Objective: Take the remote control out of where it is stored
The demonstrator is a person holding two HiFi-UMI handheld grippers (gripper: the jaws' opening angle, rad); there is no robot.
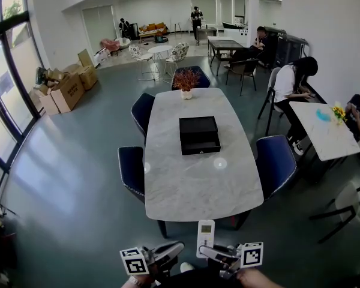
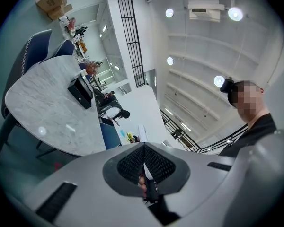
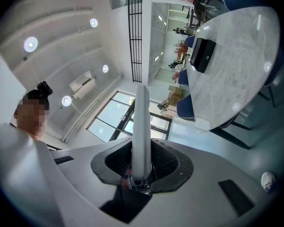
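While you stand back from the long white marble desk (image 1: 198,185), your right tongs (image 3: 142,144) are clamped on the slim white remote control (image 3: 142,117). Its lower end sits between the ribbed pads and the rest of its body sticks out past the tips. In the head view the remote stands upright, its small pale screen towards you. It is well on your side of the flat black box (image 1: 199,135), off the desk altogether and past its near edge.

Your left tongs (image 2: 143,146) are closed on themselves, the two pads meeting at the tips. They sit just to the left of the remote, apart from it, and about as far from the box as your right tongs are.

That black box lies flat near the middle of the desk, with a small pale knob on the front face turned towards you. Beyond the box, at the far end of the desk, stands a small white vase (image 1: 186,92) holding reddish dried flowers. Dark blue upholstered chairs (image 1: 276,164) stand left and right of the box along the desk's long sides, and another sits beyond it behind the vase.
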